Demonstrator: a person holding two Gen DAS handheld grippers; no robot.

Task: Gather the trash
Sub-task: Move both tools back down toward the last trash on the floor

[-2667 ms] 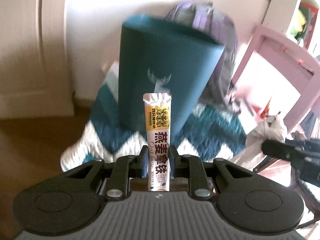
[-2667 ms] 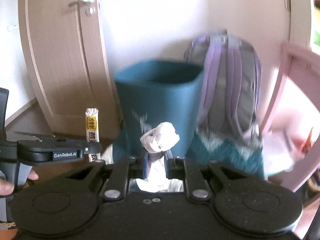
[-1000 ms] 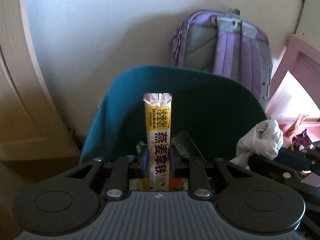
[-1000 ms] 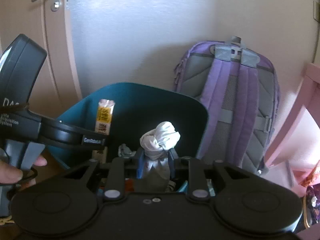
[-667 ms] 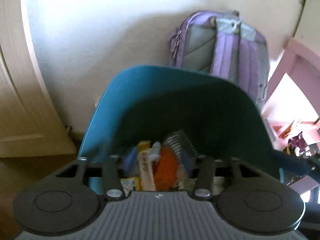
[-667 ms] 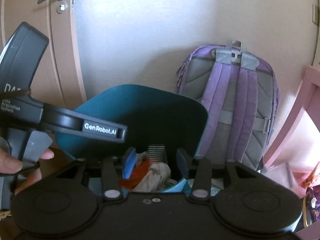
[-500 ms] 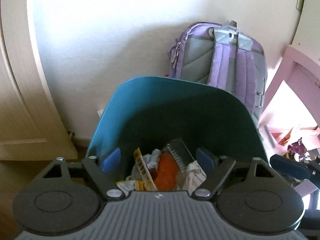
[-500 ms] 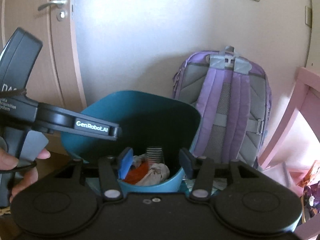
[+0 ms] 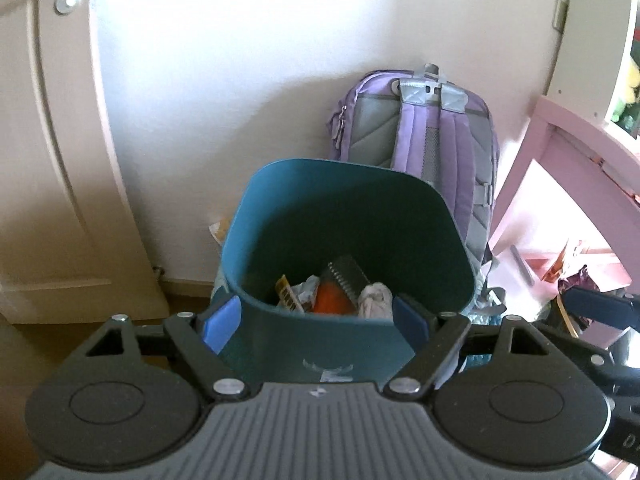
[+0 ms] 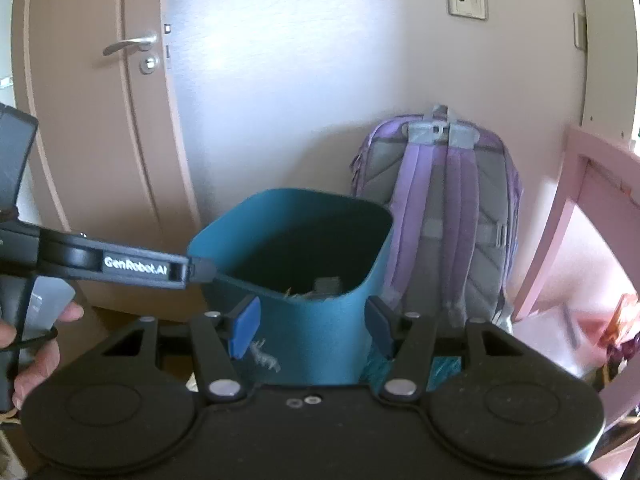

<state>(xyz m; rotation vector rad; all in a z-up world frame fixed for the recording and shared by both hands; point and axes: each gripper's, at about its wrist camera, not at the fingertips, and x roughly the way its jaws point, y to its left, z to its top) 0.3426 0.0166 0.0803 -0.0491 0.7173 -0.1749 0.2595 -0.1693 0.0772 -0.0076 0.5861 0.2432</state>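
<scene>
Teal bin (image 9: 344,344) with pale deer mark between blue pads (image 9: 219,318), orange scrap (image 9: 332,300) and white wad (image 9: 374,300) inside, lilac-grey backpack (image 9: 424,140) beyond, pink frame (image 9: 560,152) right

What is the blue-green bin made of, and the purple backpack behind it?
The bin looks like smooth, matte plastic: one even teal colour, thin rim, rounded moulded corners. The purple backpack looks like woven fabric, probably nylon or polyester: soft padded straps, grey mesh panels and stitched seams. Neither material can be told for certain from looks alone.
</scene>
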